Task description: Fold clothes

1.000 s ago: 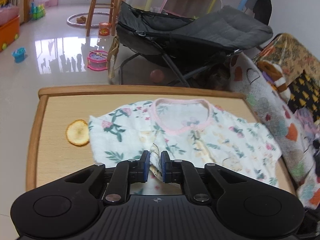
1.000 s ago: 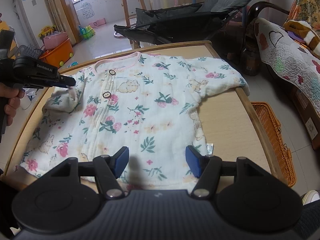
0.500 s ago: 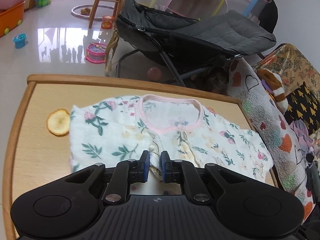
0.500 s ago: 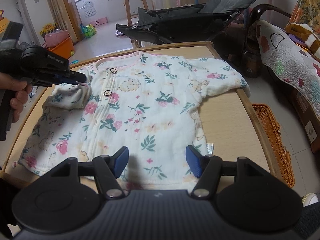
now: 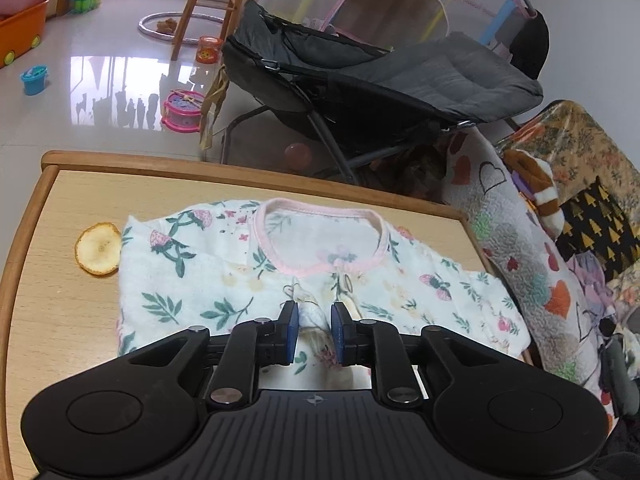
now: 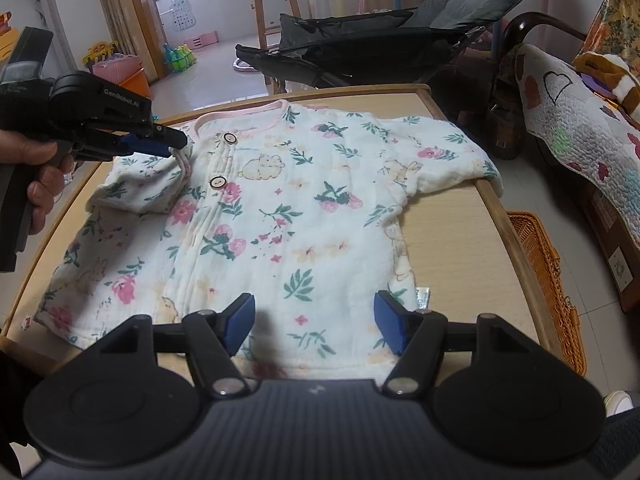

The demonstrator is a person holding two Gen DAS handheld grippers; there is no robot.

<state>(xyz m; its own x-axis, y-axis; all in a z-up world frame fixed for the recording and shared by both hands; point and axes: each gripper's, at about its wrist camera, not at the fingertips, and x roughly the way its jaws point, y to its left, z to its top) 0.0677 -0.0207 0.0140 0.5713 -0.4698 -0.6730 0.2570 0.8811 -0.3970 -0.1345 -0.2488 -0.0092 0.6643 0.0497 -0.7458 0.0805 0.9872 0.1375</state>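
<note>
Shirt (image 6: 288,216) lies flat on the wooden table (image 6: 452,240), one sleeve draped over its right edge. Left gripper (image 5: 314,322) tilts down, jaws opening around the other sleeve's cuff; right gripper (image 6: 316,326) hovers wide open above the hem.

Floral baby shirt (image 6: 288,216) lay front-up, spread across the bench (image 6: 452,240); one sleeve folded inward, the other overhanging the edge.

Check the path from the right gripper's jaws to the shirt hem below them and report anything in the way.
Nothing visible blocks it. The right gripper has its jaws open right above the floral shirt hem, with only bare fabric between them. The small wrapper lies beside the hem, outside the jaws.
</note>
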